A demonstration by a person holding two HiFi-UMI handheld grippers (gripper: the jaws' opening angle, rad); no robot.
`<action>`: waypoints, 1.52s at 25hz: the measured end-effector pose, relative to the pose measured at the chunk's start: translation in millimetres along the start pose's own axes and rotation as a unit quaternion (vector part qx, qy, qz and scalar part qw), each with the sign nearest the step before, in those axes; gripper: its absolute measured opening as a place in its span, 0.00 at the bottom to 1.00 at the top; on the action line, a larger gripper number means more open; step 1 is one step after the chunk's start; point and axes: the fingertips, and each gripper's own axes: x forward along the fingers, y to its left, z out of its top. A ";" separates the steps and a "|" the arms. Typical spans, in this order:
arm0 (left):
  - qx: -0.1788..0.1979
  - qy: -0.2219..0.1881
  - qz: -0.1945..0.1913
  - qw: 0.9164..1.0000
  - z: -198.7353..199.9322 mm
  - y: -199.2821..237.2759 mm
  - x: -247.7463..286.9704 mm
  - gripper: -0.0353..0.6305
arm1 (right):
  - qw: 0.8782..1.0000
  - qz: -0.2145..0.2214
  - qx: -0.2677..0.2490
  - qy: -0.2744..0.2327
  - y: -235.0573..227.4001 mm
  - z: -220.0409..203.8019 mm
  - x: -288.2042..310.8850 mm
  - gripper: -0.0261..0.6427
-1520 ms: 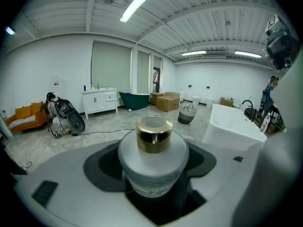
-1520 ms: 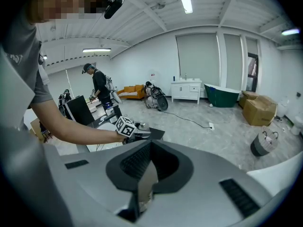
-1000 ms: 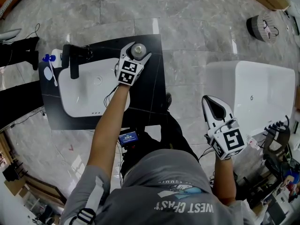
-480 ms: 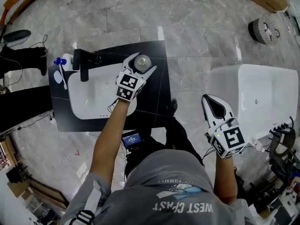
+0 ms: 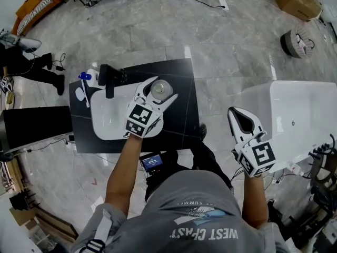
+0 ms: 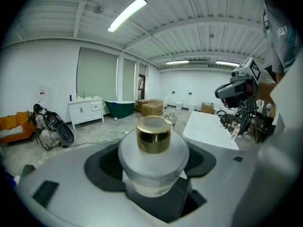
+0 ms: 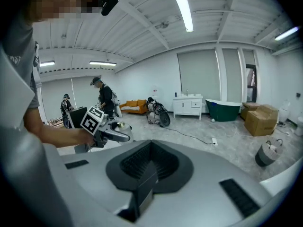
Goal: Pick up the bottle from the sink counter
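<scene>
A frosted white bottle [image 5: 160,90] with a gold cap sits between the jaws of my left gripper [image 5: 159,88], which is shut on it above the far right part of the black sink counter [image 5: 185,116]. In the left gripper view the bottle [image 6: 152,161] stands upright and fills the gap between the jaws, with the room behind it. My right gripper [image 5: 238,119] hangs shut and empty over the floor to the right of the counter, away from the bottle. From the right gripper view I see the left gripper [image 7: 102,128] off to the left.
A white basin [image 5: 105,121] is set in the counter, with a black faucet [image 5: 109,79] and a blue toothbrush [image 5: 85,86] at its far left. A white bathtub [image 5: 301,121] stands at the right. Cables and cardboard boxes lie on the marble floor.
My left gripper, still shut on the bottle, has drawn back from the counter's far edge toward me. The right gripper has barely moved.
</scene>
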 end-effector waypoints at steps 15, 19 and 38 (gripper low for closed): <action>0.052 -0.041 -0.019 0.998 81.8 -44.0 -102.2 0.55 | 0.997 0.014 -0.028 -0.070 32.0 49.0 -5.3 0.04; 0.057 -0.047 -0.022 0.997 92.4 -50.9 -120.6 0.55 | 0.996 0.020 -0.035 -0.084 41.4 60.1 -7.3 0.04; 0.083 -0.074 -0.017 0.994 120.7 -72.8 -185.7 0.55 | 0.987 0.049 -0.097 -0.116 88.0 95.4 -18.3 0.04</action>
